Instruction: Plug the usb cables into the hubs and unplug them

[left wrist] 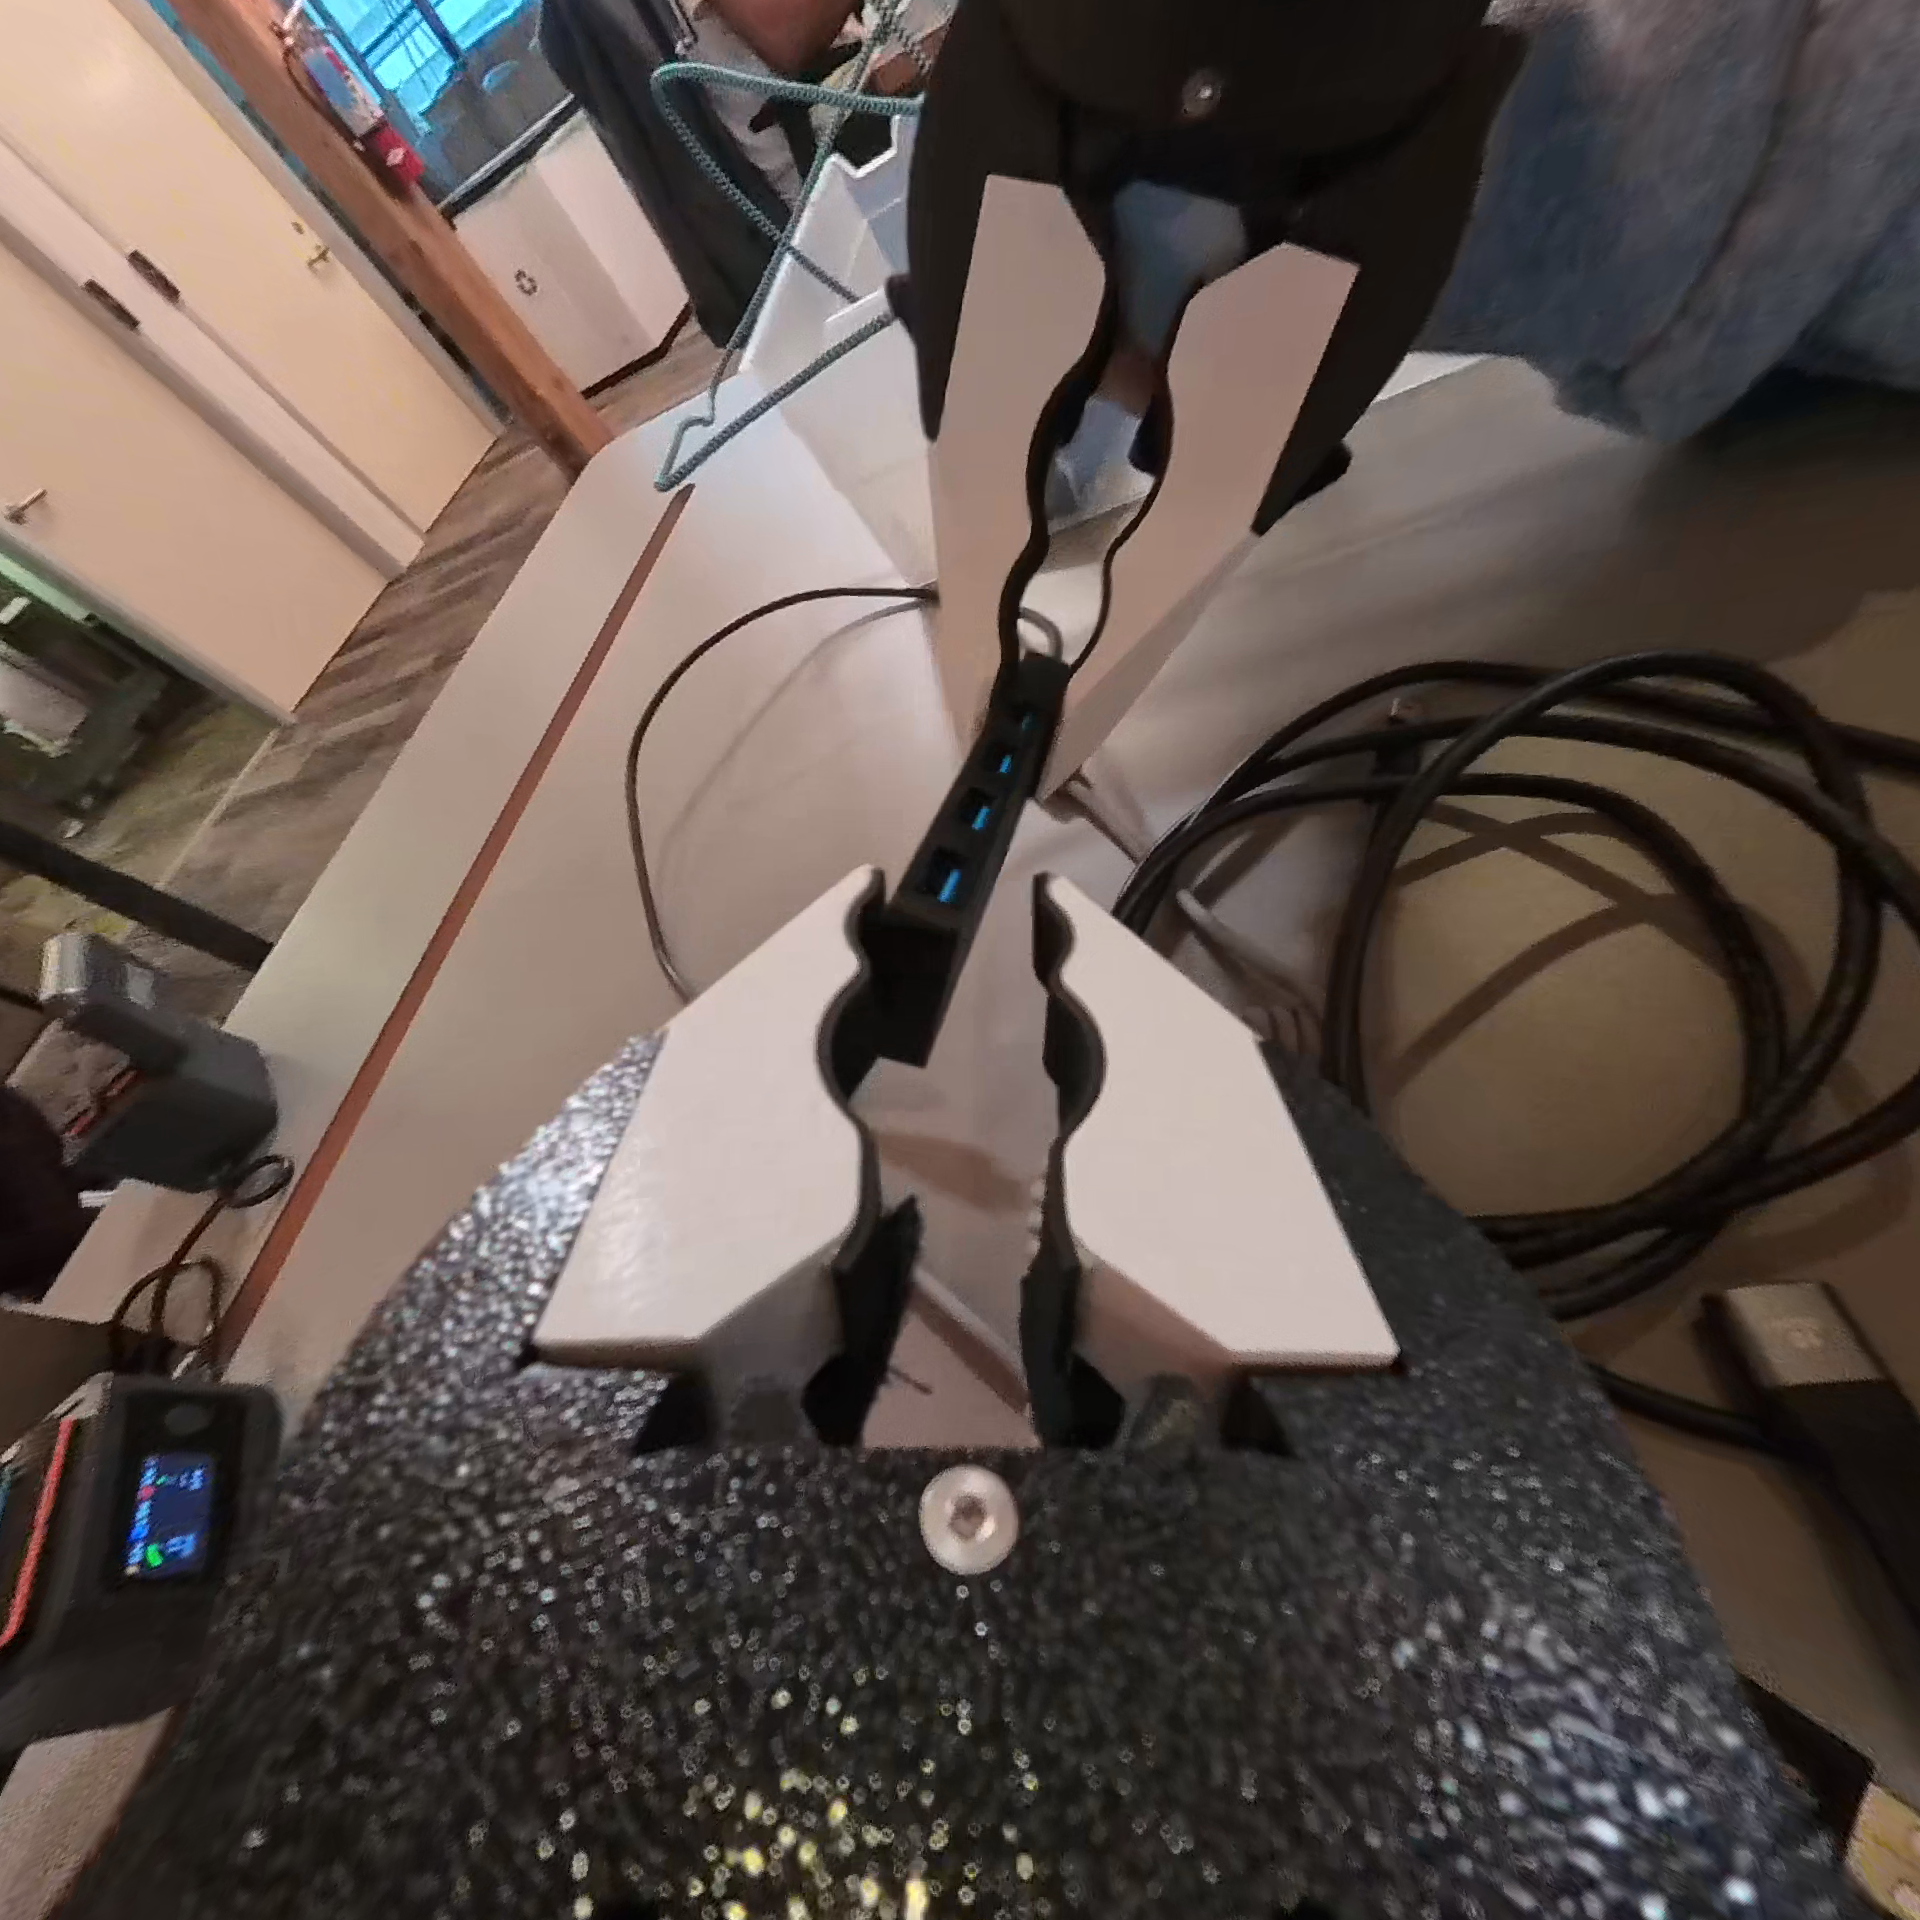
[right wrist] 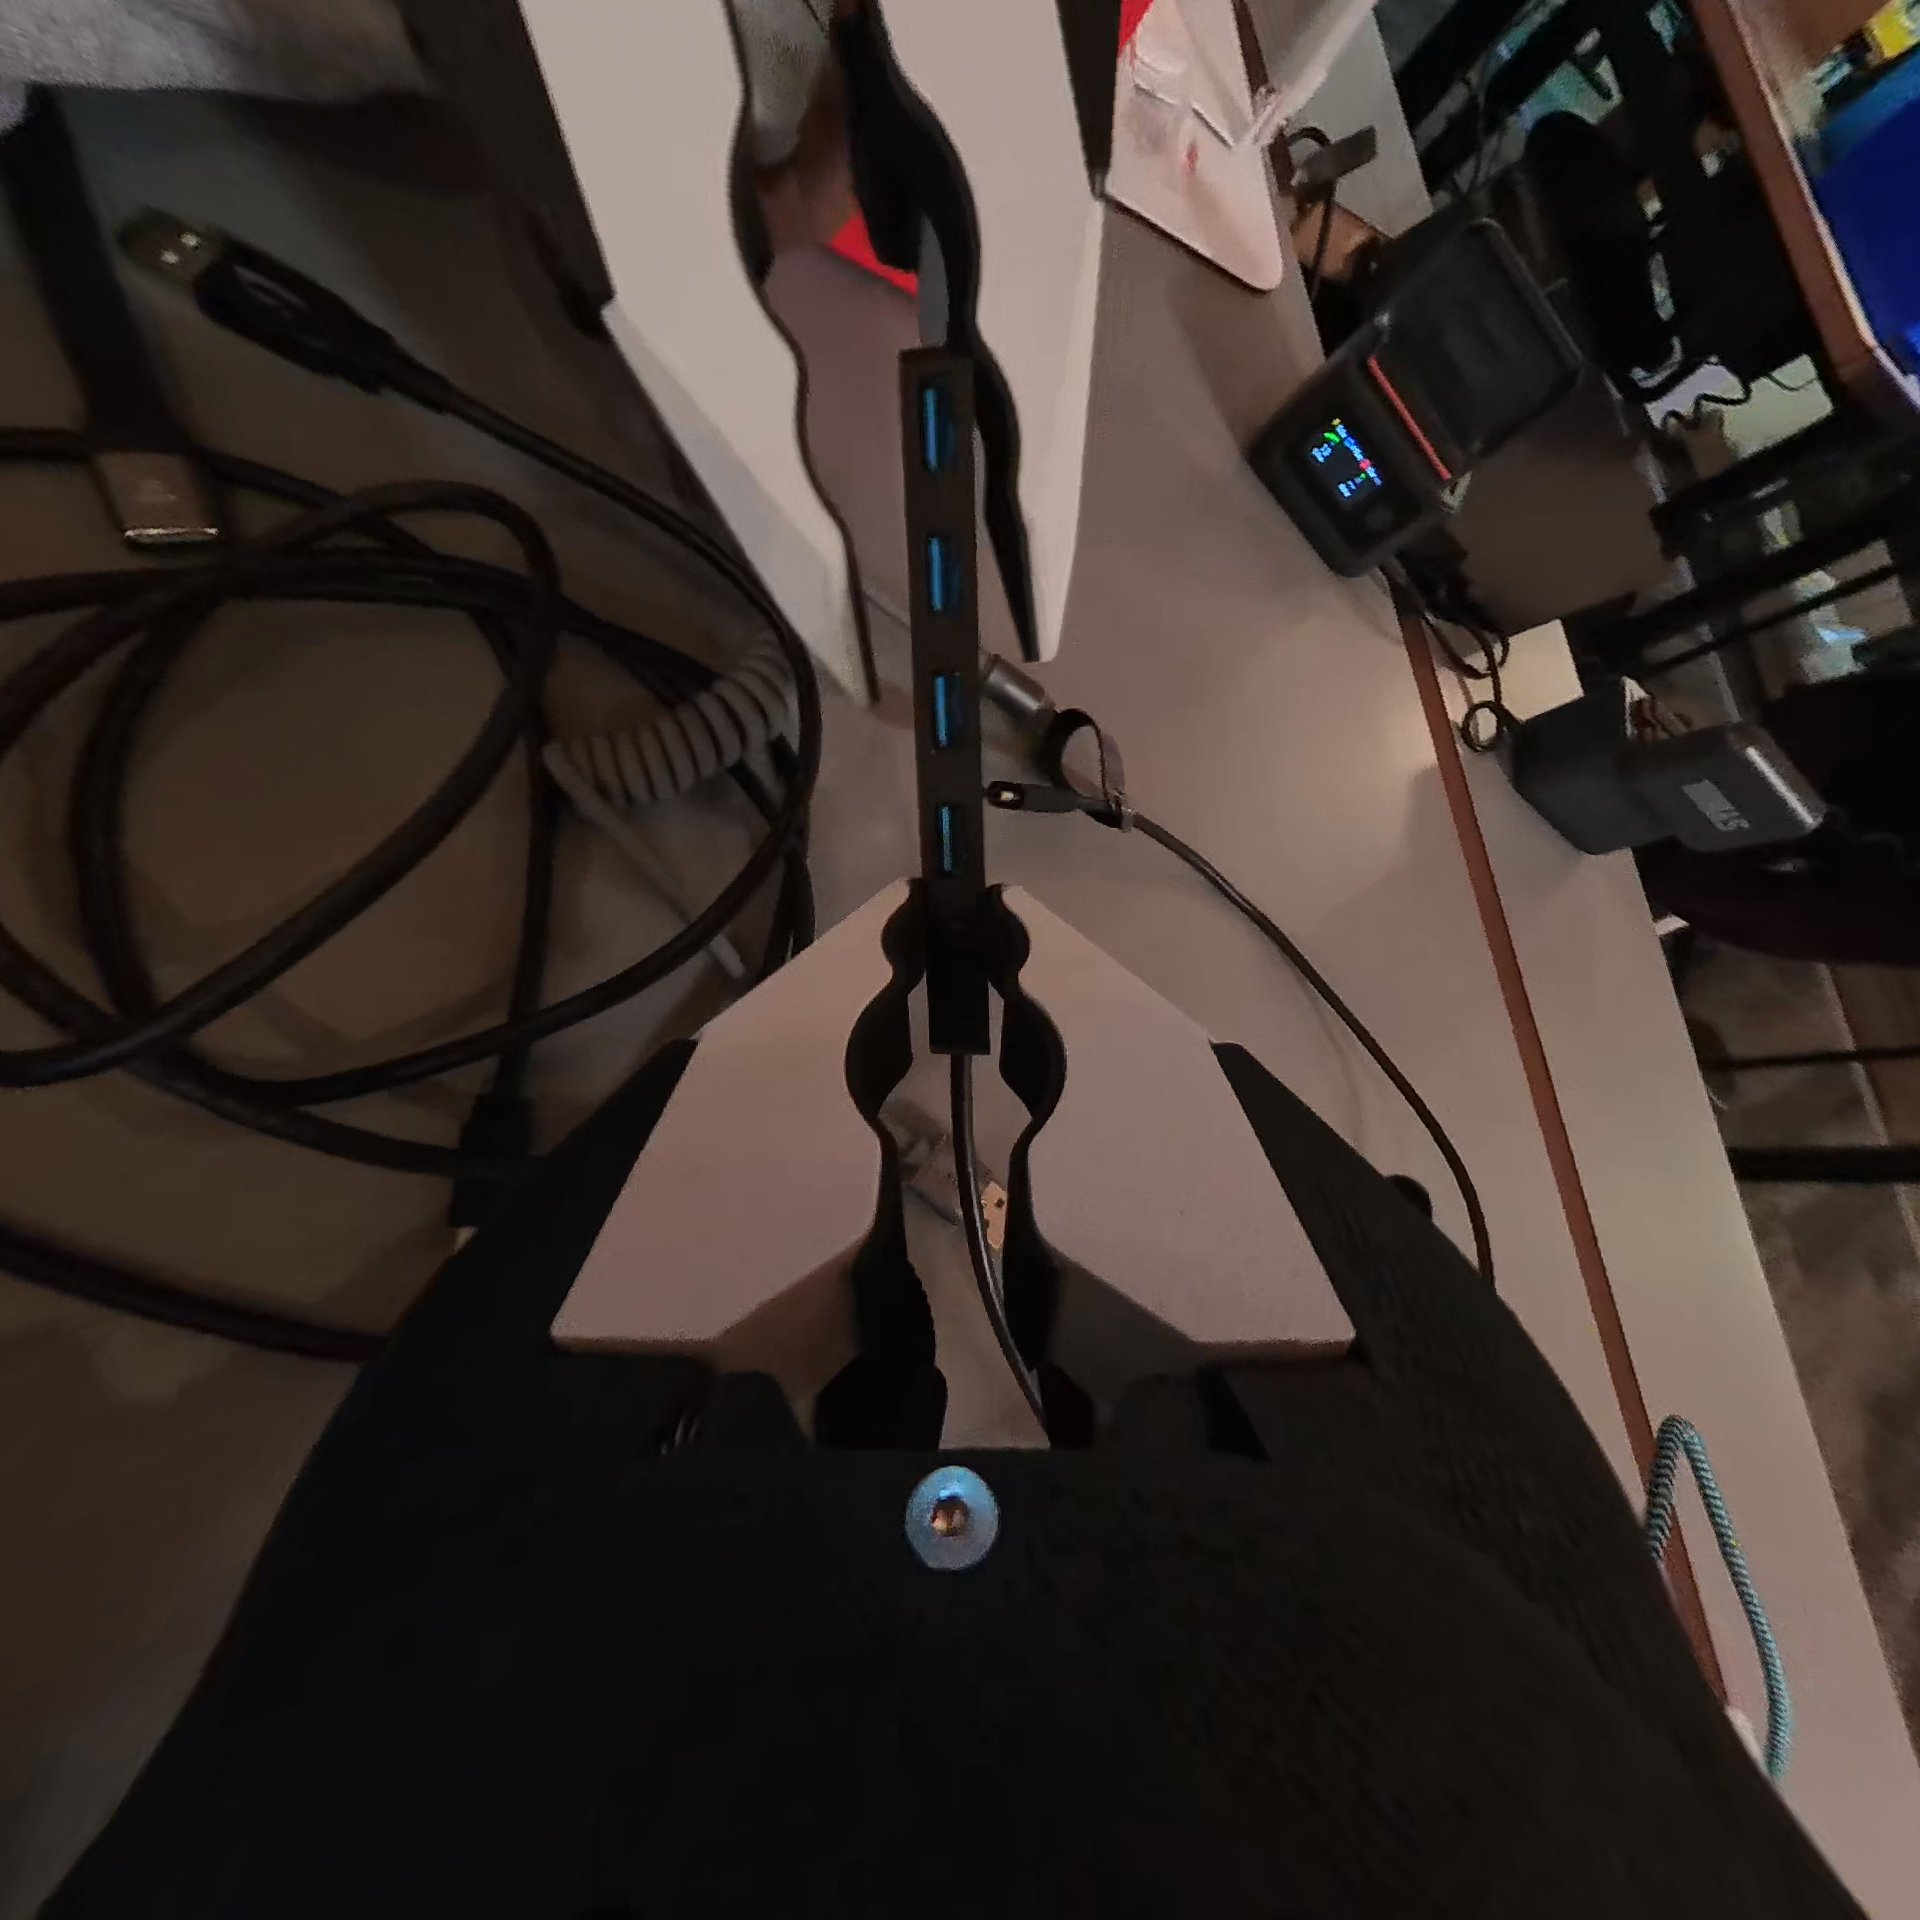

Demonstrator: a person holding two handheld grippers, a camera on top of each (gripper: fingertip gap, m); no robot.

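Note:
A slim black USB hub (left wrist: pixel 951 883) with several blue ports spans between my two grippers; it also shows in the right wrist view (right wrist: pixel 943 623). My right gripper (right wrist: pixel 951 896) is shut on the hub's cable end, and shows at the hub's far end in the left wrist view (left wrist: pixel 1023 717). My left gripper (left wrist: pixel 956 883) is open around the other end, which rests against one finger (left wrist: pixel 727 1143). No plug sits in the visible ports. The hub's thin cable (right wrist: pixel 1299 966) trails off to the right. Black USB cables (left wrist: pixel 1558 935) lie coiled beside it, with loose plugs (right wrist: pixel 166 244).
A grey coiled cable (right wrist: pixel 665 727) lies by the black coil (right wrist: pixel 312 727). A grey slab-shaped device (left wrist: pixel 1808 1361) sits at the lower right. A power bank with a small lit screen (right wrist: pixel 1351 468) stands near the table edge (right wrist: pixel 1507 935). A teal braided cable (left wrist: pixel 748 312) hangs behind. Left and right tips are no more than a few centimetres apart.

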